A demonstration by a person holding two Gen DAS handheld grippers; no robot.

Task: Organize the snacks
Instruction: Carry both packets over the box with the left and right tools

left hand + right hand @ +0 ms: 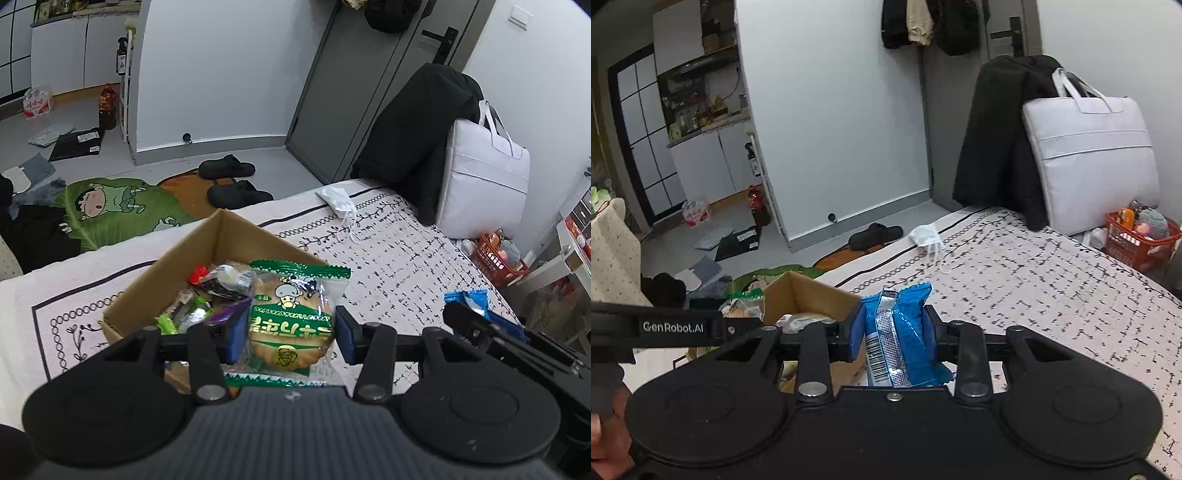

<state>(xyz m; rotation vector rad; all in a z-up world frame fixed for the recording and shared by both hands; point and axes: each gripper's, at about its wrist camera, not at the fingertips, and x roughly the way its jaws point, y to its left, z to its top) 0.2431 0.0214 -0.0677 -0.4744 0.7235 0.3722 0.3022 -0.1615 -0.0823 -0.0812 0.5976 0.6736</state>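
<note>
**Two snacks pinched above the bed, box of snacks beside them**

Left gripper [291, 334]: blue pads pressed on both sides of a cookie packet [293, 317]. Clear wrapper, green zigzag seals at top and bottom, a green label with a cartoon mushroom figure and printed characters seen upside down, a round golden cookie with a scalloped edge inside. Held upright, clear of the bedspread, at the near right edge of the cardboard box [229, 240].

Right gripper [894, 338]: pads pinching a blue snack packet [908, 332]. Bright blue speckled film, a silvery back seam running down the middle, a barcode low on its left side, a crimped top edge. Held upright over the bedspread [1052, 295], just right of the box.

Further out, the open brown box resting on the bed, flaps up, holding a jumble of small wrapped snacks [207, 299] in red, green, purple and clear film. In the left wrist view, the blue packet again at the right, beside the box.

Beyond, a white face mask [338, 199] lying on the patterned white bedspread. At the far end, a white padded bag [484, 177] leaning upright with a black coat [406, 140] draped next to it. On the floor, black slippers [232, 181] and a green cartoon mat [110, 206].
</note>
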